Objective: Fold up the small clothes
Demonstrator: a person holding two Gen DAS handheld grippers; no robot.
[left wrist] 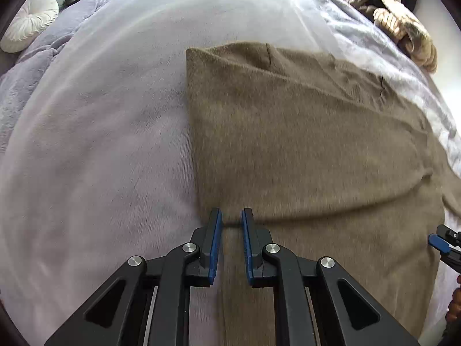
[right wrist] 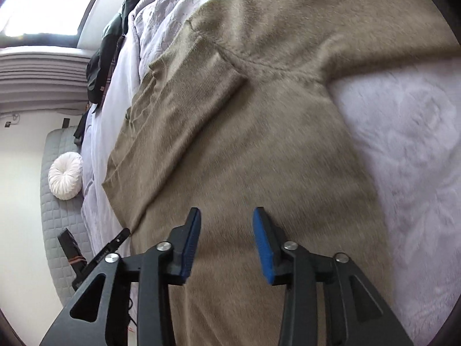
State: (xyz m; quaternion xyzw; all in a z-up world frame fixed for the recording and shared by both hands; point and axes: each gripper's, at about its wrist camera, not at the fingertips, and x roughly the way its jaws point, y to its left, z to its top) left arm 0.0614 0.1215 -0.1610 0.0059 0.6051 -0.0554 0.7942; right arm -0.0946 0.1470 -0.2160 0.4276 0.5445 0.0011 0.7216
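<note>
We hold a claw in each hand over a soft pale purple blanket (left wrist: 95,132) on a bed. A fuzzy brown sweater (left wrist: 302,144) lies flat on the blanket, and it is partly folded. In the left wrist view it fills the right half, with one straight edge running down the middle.

Our left claw (left wrist: 232,220) sits at the near edge of the sweater. Its two blue pads (left wrist: 216,239) are close together with a small gap. A thin fold of brown cloth runs between them, but we cannot tell if the pads are pinching it.

Our right claw (right wrist: 226,222) hovers over the middle of the sweater (right wrist: 259,150). Its pads (right wrist: 262,242) are wide apart, and it has hold of nothing. In this view a sleeve (right wrist: 184,109) is folded across the body of the sweater.

The tip of the right claw also shows at the far right edge of the left wrist view.

A round white cushion (right wrist: 65,176) lies beside the blanket, on a grey quilted pad (right wrist: 62,245). Some tan and dark clothes (left wrist: 403,26) are piled at the far side of the bed.
</note>
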